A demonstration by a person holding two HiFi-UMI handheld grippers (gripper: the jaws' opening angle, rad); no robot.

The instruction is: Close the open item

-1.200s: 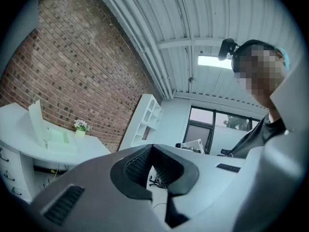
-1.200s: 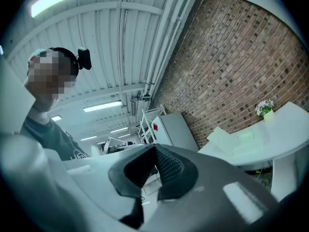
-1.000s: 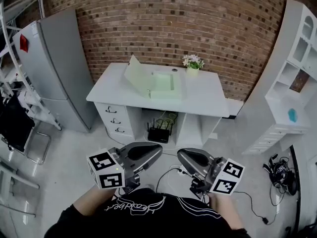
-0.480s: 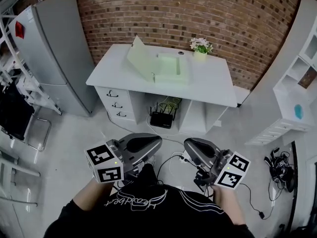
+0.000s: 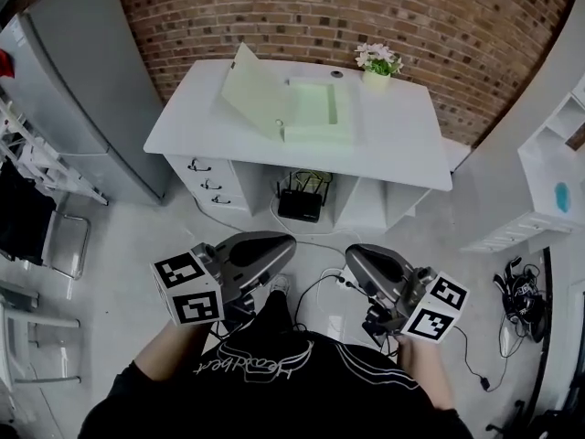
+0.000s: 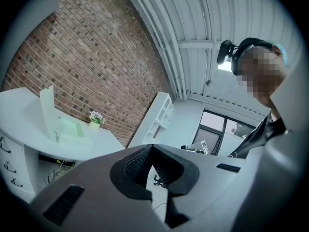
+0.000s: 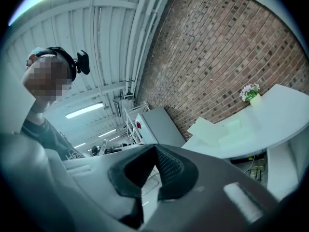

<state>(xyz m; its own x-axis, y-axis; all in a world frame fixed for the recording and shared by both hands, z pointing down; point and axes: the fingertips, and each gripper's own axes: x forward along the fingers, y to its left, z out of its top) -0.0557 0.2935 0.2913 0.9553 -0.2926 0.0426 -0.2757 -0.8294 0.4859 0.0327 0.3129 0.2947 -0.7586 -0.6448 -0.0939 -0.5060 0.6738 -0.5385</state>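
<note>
The open item is a pale green box (image 5: 315,117) on the white desk (image 5: 393,140), its lid (image 5: 254,101) standing tilted up on the left side. It also shows in the left gripper view as the green box (image 6: 67,129) and in the right gripper view as the green box (image 7: 222,132). Both grippers are held close to the person's body, well short of the desk. My left gripper (image 5: 291,242) has its jaws together with nothing between them, as seen at the left gripper (image 6: 152,146). My right gripper (image 5: 350,252) is likewise shut and empty, as the right gripper (image 7: 155,148) shows.
A small flower pot (image 5: 377,62) stands at the desk's back right. A router (image 5: 300,207) and cables sit under the desk. A grey fridge (image 5: 64,90) stands left, a white shelf unit (image 5: 558,181) right, headphones (image 5: 516,286) and wires on the floor.
The desk and green box have come nearer and lower in the head view as the person moved toward them. Both grippers stay shut near the body.
</note>
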